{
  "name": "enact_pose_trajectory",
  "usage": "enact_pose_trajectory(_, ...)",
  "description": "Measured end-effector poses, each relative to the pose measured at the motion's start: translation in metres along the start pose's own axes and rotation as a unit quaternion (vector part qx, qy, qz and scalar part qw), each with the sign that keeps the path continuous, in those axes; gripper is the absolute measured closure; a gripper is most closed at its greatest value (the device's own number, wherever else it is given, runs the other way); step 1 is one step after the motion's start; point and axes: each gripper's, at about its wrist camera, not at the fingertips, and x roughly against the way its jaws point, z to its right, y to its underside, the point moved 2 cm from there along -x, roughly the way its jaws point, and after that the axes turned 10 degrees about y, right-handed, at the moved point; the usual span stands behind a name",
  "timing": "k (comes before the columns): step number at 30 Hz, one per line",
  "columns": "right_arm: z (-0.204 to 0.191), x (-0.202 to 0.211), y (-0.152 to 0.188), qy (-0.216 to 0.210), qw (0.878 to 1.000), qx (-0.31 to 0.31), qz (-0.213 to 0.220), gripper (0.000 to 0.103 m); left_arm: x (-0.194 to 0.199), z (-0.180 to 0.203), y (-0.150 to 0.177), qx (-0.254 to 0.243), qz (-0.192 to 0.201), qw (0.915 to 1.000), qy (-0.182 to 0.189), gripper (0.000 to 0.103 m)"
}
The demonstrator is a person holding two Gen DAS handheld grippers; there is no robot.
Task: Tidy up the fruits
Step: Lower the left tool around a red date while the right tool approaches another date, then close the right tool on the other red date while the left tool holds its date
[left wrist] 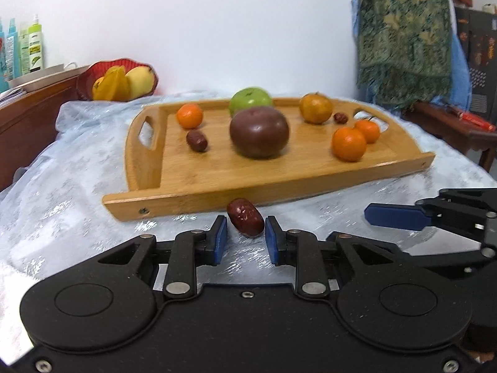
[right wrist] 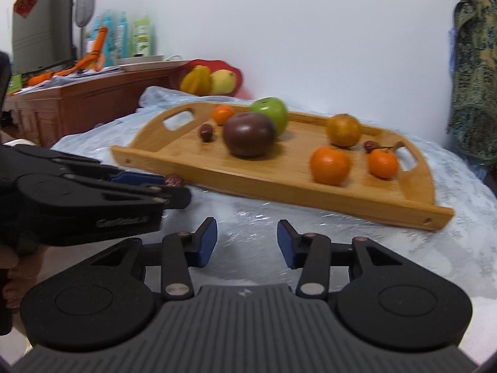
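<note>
Dark red and wrinkled, the oval dried date (left wrist: pixel 245 221) lies on the clear plastic table cover (left wrist: pixel 62 192) just before the bamboo tray (left wrist: pixel 192 199), between the left gripper (left wrist: pixel 245 237) fingers, spread either side; the right gripper (right wrist: pixel 247 242) hangs spread, holding nothing

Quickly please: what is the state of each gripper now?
Left gripper: open around the red date, pads not yet touching it.
Right gripper: open, holding nothing.

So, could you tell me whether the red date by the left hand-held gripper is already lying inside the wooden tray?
No, the red date lies on the plastic-covered table in front of the wooden tray, between the open left hand-held gripper fingers.
</note>
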Motion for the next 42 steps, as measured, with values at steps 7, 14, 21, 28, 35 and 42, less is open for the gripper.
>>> enact_pose_trajectory(7,0.003,0.012,0.003,-0.015,1.0,-0.023,0.007,0.054,0.0,-0.005,-0.001,0.008,0.002,1.0,0.001,0.077)
enact_pose_trajectory(14,-0.014,0.013,0.007,-0.053,0.998,0.014,0.0,0.064,-0.001,-0.003,0.001,0.005,0.005,1.0,-0.002,0.077)
enact_pose_trajectory(21,-0.023,0.004,0.007,-0.041,0.999,0.01,0.0,0.078,-0.001,-0.002,0.001,0.004,0.006,1.0,-0.004,0.076)
enact_pose_trajectory(28,-0.009,0.007,0.008,0.006,1.0,-0.019,0.016,0.079,-0.001,-0.002,0.001,0.003,0.006,1.0,-0.004,0.076)
enact_pose_trajectory(35,0.004,0.001,0.004,0.045,0.997,-0.052,0.022,0.079,-0.002,-0.001,0.0,0.001,0.006,1.0,-0.003,0.07)
enact_pose_trajectory(42,0.009,-0.005,0.001,0.056,0.996,-0.071,0.025,0.079,-0.006,0.004,0.001,-0.007,0.009,0.9999,-0.006,0.065)
